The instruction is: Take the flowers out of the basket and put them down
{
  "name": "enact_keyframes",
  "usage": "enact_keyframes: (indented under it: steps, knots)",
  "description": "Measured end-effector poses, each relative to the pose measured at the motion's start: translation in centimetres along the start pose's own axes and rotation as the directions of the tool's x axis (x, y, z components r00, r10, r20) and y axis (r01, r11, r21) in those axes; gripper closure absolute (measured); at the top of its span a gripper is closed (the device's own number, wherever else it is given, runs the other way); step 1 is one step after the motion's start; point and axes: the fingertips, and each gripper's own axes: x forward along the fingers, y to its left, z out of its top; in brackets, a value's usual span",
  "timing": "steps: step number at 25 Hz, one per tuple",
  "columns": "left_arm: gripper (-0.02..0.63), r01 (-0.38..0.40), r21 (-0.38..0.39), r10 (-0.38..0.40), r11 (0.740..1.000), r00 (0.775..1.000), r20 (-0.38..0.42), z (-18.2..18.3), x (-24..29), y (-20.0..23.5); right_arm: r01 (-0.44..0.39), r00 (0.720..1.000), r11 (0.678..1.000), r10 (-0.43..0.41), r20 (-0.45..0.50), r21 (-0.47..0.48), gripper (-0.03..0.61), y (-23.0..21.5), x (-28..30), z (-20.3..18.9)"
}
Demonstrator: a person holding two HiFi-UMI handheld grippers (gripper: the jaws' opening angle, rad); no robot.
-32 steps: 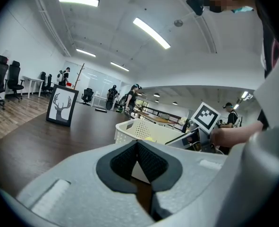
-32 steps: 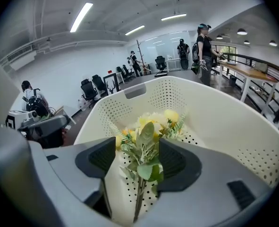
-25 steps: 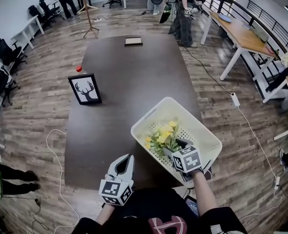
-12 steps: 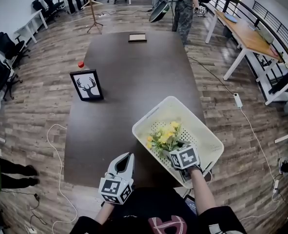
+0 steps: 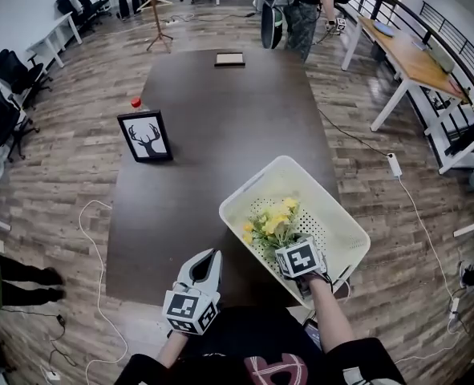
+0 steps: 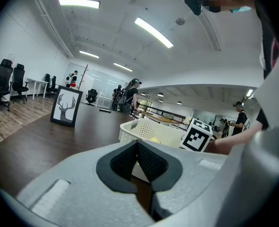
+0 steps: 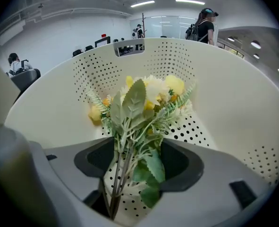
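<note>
A bunch of yellow flowers [image 5: 273,221] with green leaves lies in a white perforated basket [image 5: 337,215] at the table's near right. My right gripper [image 5: 289,245] reaches down into the basket from the near side. In the right gripper view the stems [image 7: 122,169] run between the jaws of my right gripper [image 7: 137,167], with a gap on each side. Its jaws have just been opening and stand open around the stems. My left gripper [image 5: 207,261] rests shut and empty at the table's near edge, to the left of the basket [image 6: 151,131].
A dark long table [image 5: 204,175] carries a framed deer picture [image 5: 148,136], a small red thing [image 5: 135,102] behind it and a flat dark object [image 5: 229,58] at the far end. The basket overhangs the table's right edge. People stand beyond the table.
My right gripper has sunk lower into the basket, closer over the flower stems. The left gripper has stayed where it was.
</note>
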Motion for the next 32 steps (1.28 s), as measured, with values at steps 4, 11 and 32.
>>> enact_keyframes:
  steps: [4,11,32]
  knots:
    - [0.607,-0.004,-0.004,0.004,1.000,1.000,0.001,0.0,-0.1,0.1,0.000,1.000,1.000,0.001,-0.027,0.025,0.279,0.2,0.4,-0.7]
    - [0.606,-0.011,-0.012,0.011,1.000,1.000,0.006,-0.3,-0.3,0.2,0.005,0.999,1.000,-0.005,-0.044,0.007,0.361,0.4,0.9,-1.3]
    - [0.607,0.003,-0.012,-0.003,1.000,1.000,0.008,-0.3,-1.0,0.4,-0.020,0.999,1.000,0.020,0.031,-0.008,0.532,1.0,-0.6,0.3]
